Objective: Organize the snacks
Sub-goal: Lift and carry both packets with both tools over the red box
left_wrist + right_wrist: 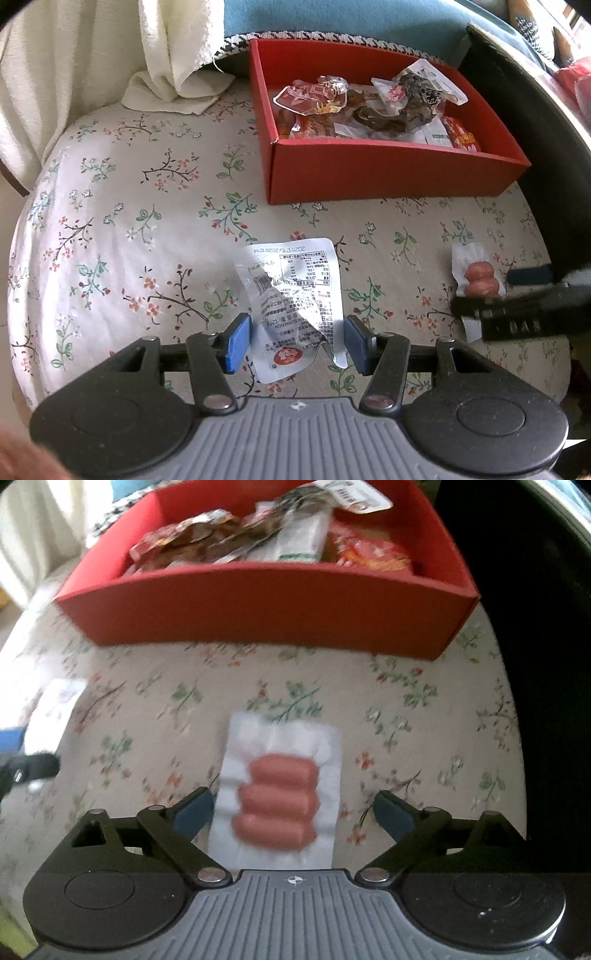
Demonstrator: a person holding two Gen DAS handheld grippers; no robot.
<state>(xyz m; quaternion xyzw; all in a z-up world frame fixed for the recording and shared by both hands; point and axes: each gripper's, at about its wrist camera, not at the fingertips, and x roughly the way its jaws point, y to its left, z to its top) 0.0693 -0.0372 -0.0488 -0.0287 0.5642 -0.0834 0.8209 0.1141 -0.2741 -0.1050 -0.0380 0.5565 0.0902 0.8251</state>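
Note:
A white snack packet [291, 280], printed side up, lies on the floral cloth [129, 221]. Its near end sits crumpled between the blue pads [236, 343] of my left gripper [297, 341], which is shut on it. A clear pack of three pink sausages [277, 801] lies flat between the fingers of my right gripper [293, 814]. Those jaws stand wide open and clear of the pack on both sides. The same sausage pack [480, 277] and right gripper [517, 310] appear at the right of the left wrist view. Behind stands a red box [388, 177] holding several snack packets.
The red box [266, 605] fills the back of the rounded cloth-covered surface. A white towel [177, 85] hangs at the back left and a teal cushion [332, 18] lies behind. A dark curved edge [517, 110] borders the right side. The cloth drops away at the left.

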